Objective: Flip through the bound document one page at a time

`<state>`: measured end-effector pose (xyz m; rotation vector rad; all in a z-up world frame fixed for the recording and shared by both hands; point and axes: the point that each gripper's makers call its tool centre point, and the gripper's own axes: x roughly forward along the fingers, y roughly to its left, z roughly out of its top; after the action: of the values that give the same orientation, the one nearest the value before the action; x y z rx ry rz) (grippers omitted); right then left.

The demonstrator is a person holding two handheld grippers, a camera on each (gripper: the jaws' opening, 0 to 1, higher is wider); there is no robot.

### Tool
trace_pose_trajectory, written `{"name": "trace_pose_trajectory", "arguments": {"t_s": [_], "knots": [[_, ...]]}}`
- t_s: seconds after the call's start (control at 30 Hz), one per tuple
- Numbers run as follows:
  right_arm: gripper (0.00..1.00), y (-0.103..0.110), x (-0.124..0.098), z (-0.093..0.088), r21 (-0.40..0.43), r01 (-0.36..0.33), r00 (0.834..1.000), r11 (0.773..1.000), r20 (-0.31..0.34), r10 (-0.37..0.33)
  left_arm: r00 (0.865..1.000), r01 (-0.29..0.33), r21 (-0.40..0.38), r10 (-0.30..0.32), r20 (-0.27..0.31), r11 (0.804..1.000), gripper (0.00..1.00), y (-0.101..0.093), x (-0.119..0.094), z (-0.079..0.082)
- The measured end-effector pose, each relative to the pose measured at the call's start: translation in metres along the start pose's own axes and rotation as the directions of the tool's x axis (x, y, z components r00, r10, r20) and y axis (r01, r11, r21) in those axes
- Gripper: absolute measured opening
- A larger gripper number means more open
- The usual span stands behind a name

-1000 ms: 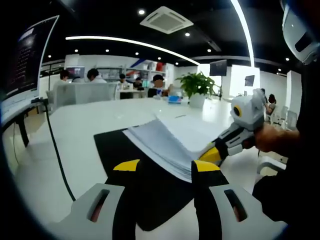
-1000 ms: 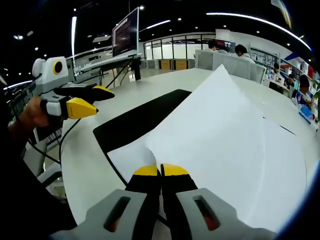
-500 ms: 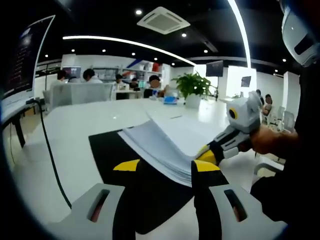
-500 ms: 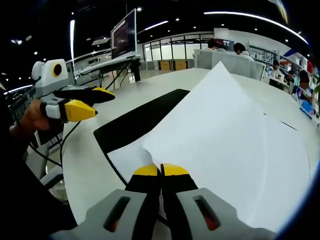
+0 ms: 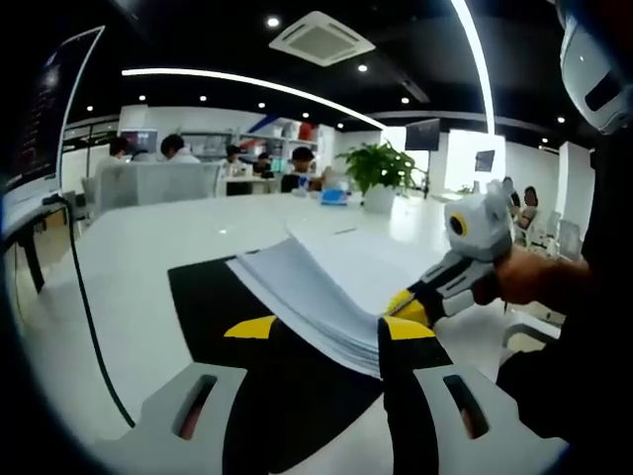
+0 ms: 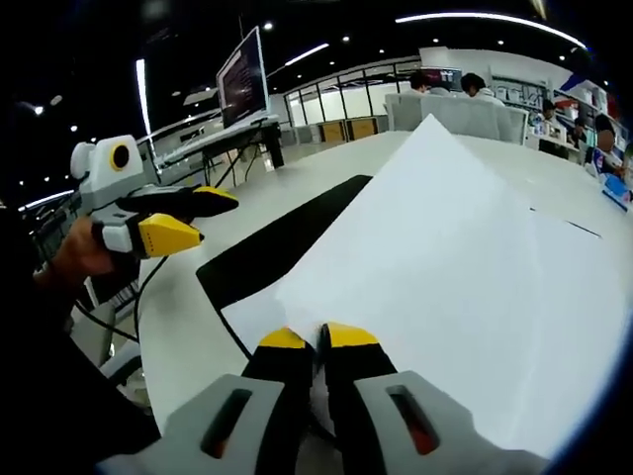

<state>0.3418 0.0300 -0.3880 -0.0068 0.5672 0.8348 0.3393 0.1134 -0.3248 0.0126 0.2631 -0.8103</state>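
Right tool [image 6: 315, 337] pinched a lifted page [image 6: 445, 247]; the left gripper view showed the document [image 5: 316, 297] stack's edge, with left tool [image 5: 327, 328] wide, holding nothing.

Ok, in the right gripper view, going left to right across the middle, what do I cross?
The hand holding the left tongs → white table → black mat → lifted white page pinched by the right tongs.

White table [image 5: 148, 247] with black mat [image 6: 287, 237], bound document [image 6: 465, 287] on the mat.
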Motion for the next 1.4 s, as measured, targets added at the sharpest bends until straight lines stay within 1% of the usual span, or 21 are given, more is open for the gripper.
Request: {"name": "trace_pose_trajectory", "arguments": {"t_s": [0.2,0.37,0.77,0.97,1.03,1.07,1.1,1.13,1.23,1.4], "knots": [[0.1,0.004,0.0,0.0,0.014,-0.022,1.0,1.0,-0.002,0.022,1.0,-0.009,-0.005,0.009,-0.01,1.0,0.41,0.001,-0.002,-0.003],[0.14,0.008,0.0,0.0,0.027,-0.051,0.999,0.998,-0.002,0.051,1.0,-0.01,-0.004,0.01,-0.008,1.0,0.41,0.0,-0.003,-0.002],[0.25,0.017,-0.001,-0.001,0.012,-0.087,0.996,0.996,-0.005,0.087,1.0,-0.001,0.001,0.001,-0.009,1.0,0.41,-0.003,-0.002,-0.001],[0.34,0.024,-0.001,0.0,0.011,-0.117,0.993,0.993,-0.006,0.117,1.0,-0.002,-0.001,0.001,-0.009,1.0,0.41,-0.004,-0.002,-0.001],[0.37,0.03,-0.001,0.002,0.016,-0.149,0.989,0.989,0.006,0.149,1.0,-0.002,0.0,0.002,-0.015,1.0,0.41,-0.004,-0.002,-0.002],[0.4,0.036,0.0,0.002,0.042,-0.185,0.983,0.982,0.009,0.185,1.0,0.0,0.001,0.0,-0.016,1.0,0.41,-0.005,-0.001,-0.002],[0.42,0.037,0.002,-0.001,0.047,-0.186,0.982,0.981,-0.004,0.187,1.0,0.002,0.0,-0.002,-0.016,1.0,0.41,-0.005,-0.001,-0.002],[0.44,0.039,0.002,0.0,0.03,-0.182,0.983,0.983,0.003,0.182,1.0,0.007,-0.007,-0.007,-0.013,1.0,0.41,-0.006,0.0,-0.001],[0.44,0.039,0.003,0.0,0.001,-0.176,0.984,0.984,-0.002,0.176,1.0,0.01,-0.007,-0.01,-0.008,1.0,0.41,-0.007,0.002,0.002],[0.43,0.038,0.002,0.001,0.023,-0.182,0.983,0.983,0.018,0.182,1.0,0.02,0.001,-0.02,-0.012,1.0,0.41,-0.01,0.005,0.004]]}}
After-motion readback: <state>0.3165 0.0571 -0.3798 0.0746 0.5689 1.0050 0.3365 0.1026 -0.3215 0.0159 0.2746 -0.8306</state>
